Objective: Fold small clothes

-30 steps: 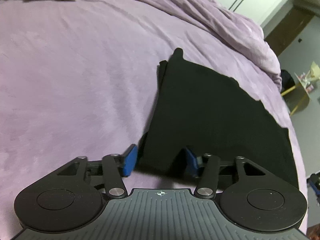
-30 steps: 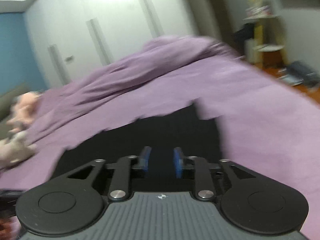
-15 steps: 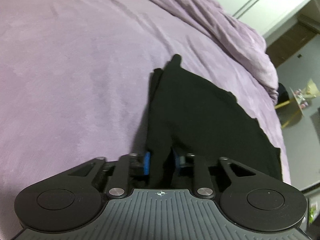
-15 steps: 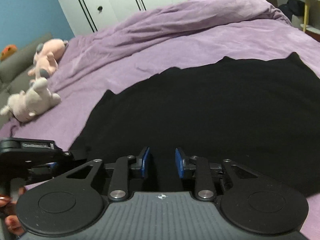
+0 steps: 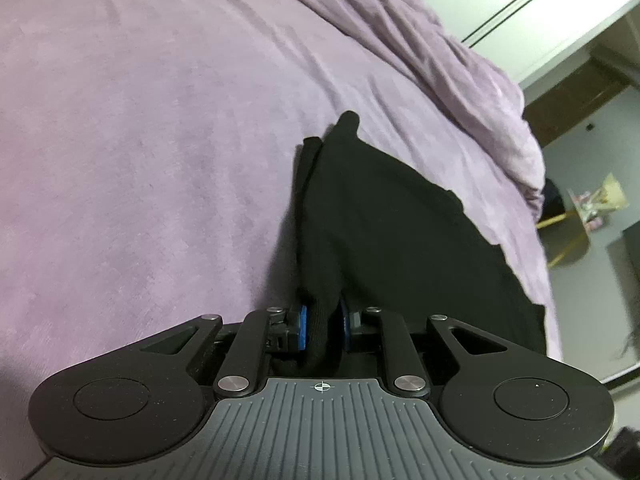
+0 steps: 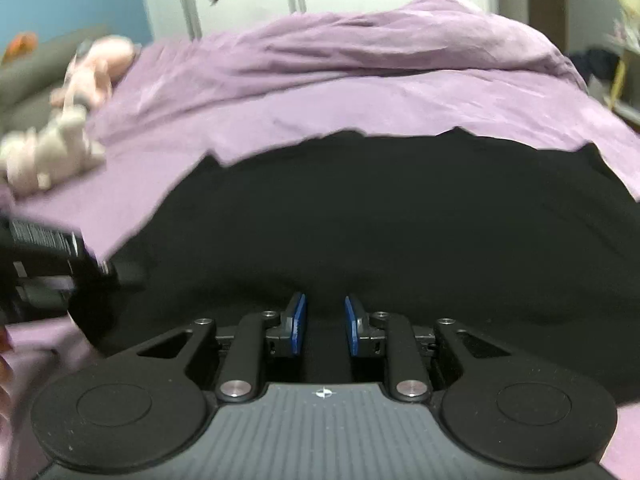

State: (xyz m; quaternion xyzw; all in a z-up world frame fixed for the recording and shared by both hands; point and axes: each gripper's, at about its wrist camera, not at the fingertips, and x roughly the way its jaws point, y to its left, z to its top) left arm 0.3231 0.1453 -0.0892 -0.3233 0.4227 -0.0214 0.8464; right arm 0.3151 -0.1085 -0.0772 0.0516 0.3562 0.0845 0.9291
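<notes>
the black garment (image 5: 384,240) is lying spread on the purple bed (image 5: 140,140), looking light, soft and floppy, so it is probably best gripped at its near edge. the left tongs (image 5: 322,326) have just been closing and are pinching a bunched near-left corner. the right tongs (image 6: 325,325) have been closing too and are standing narrow with the near hem between them, though whether the pads are pressing it is unclear.

You have one black garment (image 6: 400,216), two plush toys (image 6: 52,156) (image 6: 100,68), one purple duvet (image 6: 360,44), and two grippers (image 5: 322,326) (image 6: 323,326).
</notes>
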